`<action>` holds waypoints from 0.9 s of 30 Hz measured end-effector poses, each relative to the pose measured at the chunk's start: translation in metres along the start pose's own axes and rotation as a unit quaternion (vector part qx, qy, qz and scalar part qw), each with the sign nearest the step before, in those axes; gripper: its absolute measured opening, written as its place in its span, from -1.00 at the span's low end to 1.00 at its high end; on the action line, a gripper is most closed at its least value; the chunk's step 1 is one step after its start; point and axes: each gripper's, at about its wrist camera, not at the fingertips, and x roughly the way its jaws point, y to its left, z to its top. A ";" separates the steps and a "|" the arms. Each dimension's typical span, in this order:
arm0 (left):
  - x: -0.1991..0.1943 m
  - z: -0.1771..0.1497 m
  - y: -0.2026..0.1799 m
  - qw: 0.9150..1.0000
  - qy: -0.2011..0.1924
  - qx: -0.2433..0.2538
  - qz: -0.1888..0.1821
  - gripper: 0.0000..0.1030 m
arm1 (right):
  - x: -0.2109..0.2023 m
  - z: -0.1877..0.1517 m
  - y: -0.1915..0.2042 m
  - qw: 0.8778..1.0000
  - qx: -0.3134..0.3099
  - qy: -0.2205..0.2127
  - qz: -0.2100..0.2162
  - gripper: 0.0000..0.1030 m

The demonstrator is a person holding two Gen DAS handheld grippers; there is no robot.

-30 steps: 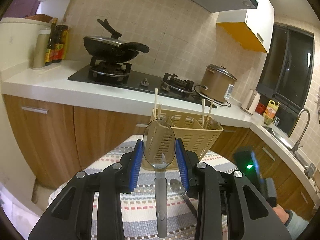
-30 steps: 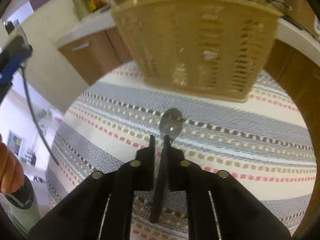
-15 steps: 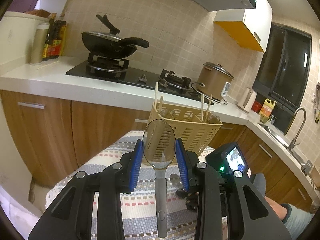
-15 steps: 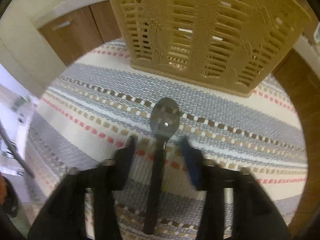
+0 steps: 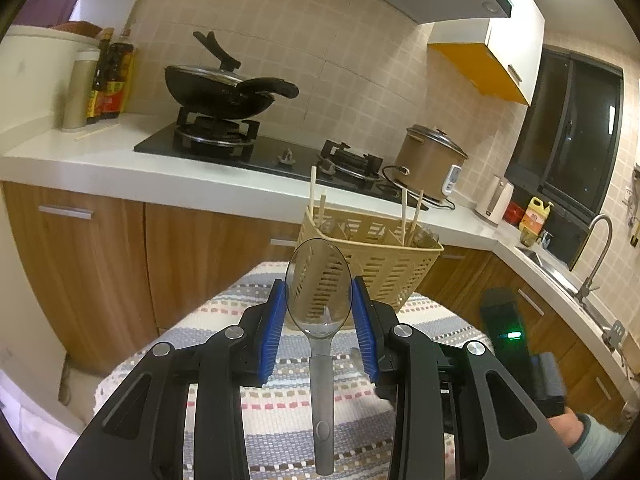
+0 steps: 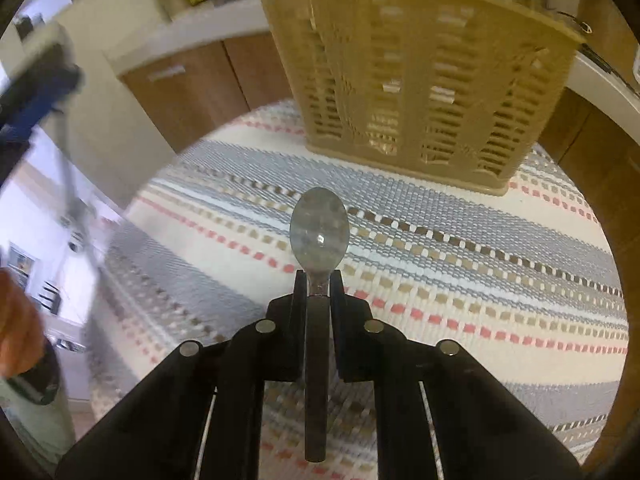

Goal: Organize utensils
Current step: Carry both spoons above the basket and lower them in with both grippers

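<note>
My left gripper (image 5: pixel 319 304) is shut on a clear plastic spoon (image 5: pixel 319 284), its blue pads against the sides of the bowl, held up in the air with the bowl toward the beige slotted basket (image 5: pixel 372 264). Chopsticks (image 5: pixel 312 192) stand in the basket. My right gripper (image 6: pixel 319 284) is shut on the neck of a second clear spoon (image 6: pixel 319 228), held just above the striped cloth (image 6: pixel 460 240) in front of the basket (image 6: pixel 420 80). The left gripper shows blurred at the left edge of the right wrist view (image 6: pixel 32 96).
The basket stands at the far end of the striped cloth on a small table (image 5: pixel 280 404). Behind it run a kitchen counter (image 5: pixel 120 160), wooden cabinets, a stove with a black wok (image 5: pixel 224 88), a rice cooker (image 5: pixel 430 160) and a sink with a tap (image 5: pixel 596 248).
My right gripper opened around the spoon lying on the cloth, then shut on its neck. My left gripper kept its spoon and drifted slightly back and up.
</note>
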 end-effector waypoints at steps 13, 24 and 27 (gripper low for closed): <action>-0.006 0.084 -0.050 0.993 -0.111 0.049 0.000 -0.40 | -0.166 0.055 -0.026 0.971 0.011 -0.239 0.008 -0.82; 0.054 0.135 -0.075 0.980 -0.183 0.069 0.020 -0.40 | -0.165 0.124 -0.090 0.927 0.026 -0.369 -0.061 -0.82; 0.074 0.129 -0.075 0.977 -0.196 0.081 0.037 -0.40 | -0.143 0.132 -0.096 0.921 0.012 -0.382 -0.080 -0.82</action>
